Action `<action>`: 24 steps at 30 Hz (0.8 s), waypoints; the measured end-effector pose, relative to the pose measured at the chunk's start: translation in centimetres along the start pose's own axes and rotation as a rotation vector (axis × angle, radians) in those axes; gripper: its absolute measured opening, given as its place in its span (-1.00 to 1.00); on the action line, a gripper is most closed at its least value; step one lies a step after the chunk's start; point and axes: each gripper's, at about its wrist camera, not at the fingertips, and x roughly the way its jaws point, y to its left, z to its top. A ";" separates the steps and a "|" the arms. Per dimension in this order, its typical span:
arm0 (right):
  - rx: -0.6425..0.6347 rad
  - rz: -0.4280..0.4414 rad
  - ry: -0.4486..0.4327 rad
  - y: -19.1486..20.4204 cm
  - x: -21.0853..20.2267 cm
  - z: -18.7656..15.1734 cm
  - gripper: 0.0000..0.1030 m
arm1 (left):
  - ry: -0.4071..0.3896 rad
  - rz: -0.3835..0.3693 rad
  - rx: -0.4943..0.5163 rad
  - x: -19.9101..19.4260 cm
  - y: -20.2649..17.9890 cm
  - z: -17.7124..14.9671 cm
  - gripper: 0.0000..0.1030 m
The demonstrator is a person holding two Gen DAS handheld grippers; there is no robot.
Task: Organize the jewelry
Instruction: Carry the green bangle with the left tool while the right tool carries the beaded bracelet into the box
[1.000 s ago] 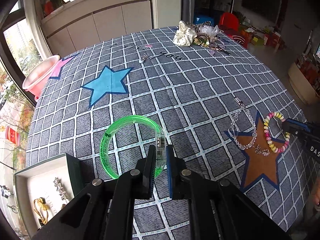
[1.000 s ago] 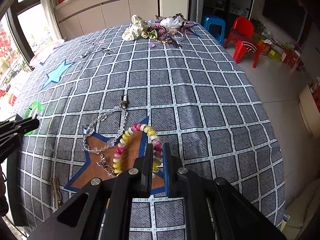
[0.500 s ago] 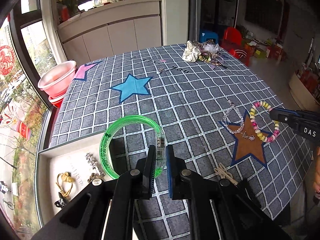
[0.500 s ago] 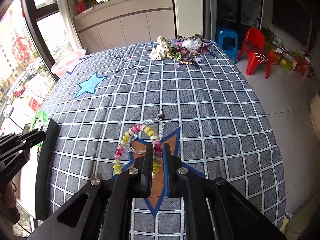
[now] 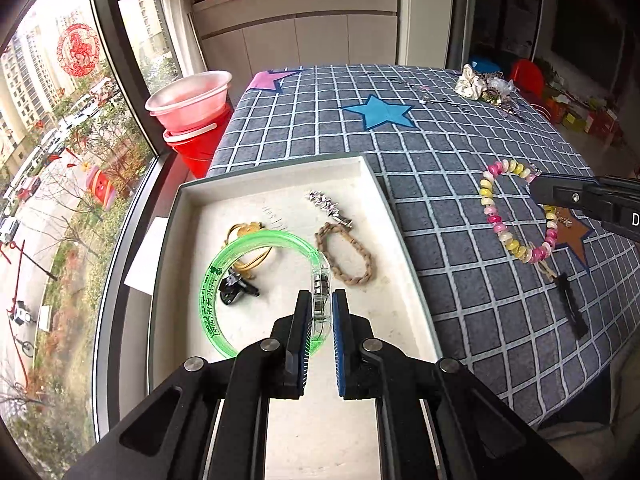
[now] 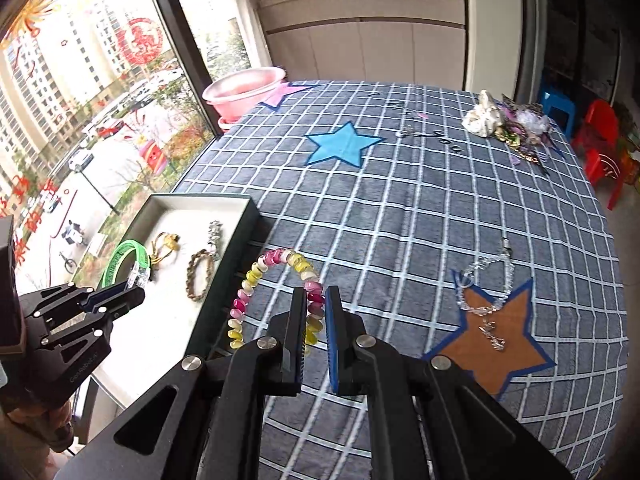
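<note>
My left gripper [image 5: 321,306] is shut on a green clear bangle [image 5: 256,240] and holds it over the white-lined jewelry tray [image 5: 276,184]. The tray holds a braided brown bracelet [image 5: 347,258], a gold piece [image 5: 245,230], a silver clip [image 5: 329,206] and a small black piece [image 5: 236,286]. My right gripper [image 6: 316,310] is shut on a pink-and-yellow beaded bracelet [image 6: 256,276] and holds it above the cloth beside the tray's right wall [image 6: 236,256]. The left gripper [image 6: 120,296] with the bangle [image 6: 120,256] also shows in the right wrist view.
A crystal necklace [image 6: 486,284] lies on the brown star. A pile of scrunchies and jewelry [image 6: 508,124] sits at the table's far right. Pink basins [image 5: 192,96] stand by the window. A black strip [image 5: 570,304] lies near the table's front edge.
Both grippers have moved left and lifted. The left one now holds the bangle over the tray. The right one has carried the beaded bracelet off the brown star to the tray's side.
</note>
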 end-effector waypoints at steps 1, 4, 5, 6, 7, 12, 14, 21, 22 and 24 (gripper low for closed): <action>-0.020 0.013 0.008 1.1 0.5 0.1 -0.82 | 0.004 0.005 -0.012 0.1 0.6 -0.4 -0.66; -0.079 0.048 0.035 4.2 2.1 0.4 -0.82 | 0.022 0.015 -0.044 0.4 2.2 -1.5 -0.66; -0.097 0.060 0.047 5.2 2.6 0.4 -0.82 | 0.028 0.016 -0.051 0.6 2.6 -1.9 -0.66; -0.113 0.072 0.061 6.1 3.2 0.4 -0.82 | 0.033 0.017 -0.056 0.8 2.9 -2.1 -0.66; -0.127 0.082 0.076 6.9 3.8 0.4 -0.82 | 0.038 0.018 -0.059 1.0 3.2 -2.4 -0.66; -0.196 0.105 0.139 10.3 6.6 -0.2 -0.82 | 0.066 0.021 -0.062 2.2 4.0 -3.1 -0.66; -0.214 0.107 0.161 11.2 7.6 -0.3 -0.82 | 0.073 0.019 -0.057 2.7 4.1 -3.1 -0.66; -0.229 0.067 0.202 12.1 10.4 0.1 -0.82 | 0.088 0.030 -0.048 4.3 4.4 -2.1 -0.66; -0.224 0.061 0.202 12.0 10.6 0.3 -0.82 | 0.089 0.031 -0.048 4.5 4.4 -1.9 -0.66; -0.221 0.051 0.199 11.8 10.9 0.9 -0.82 | 0.093 0.032 -0.048 4.9 4.4 -1.7 -0.66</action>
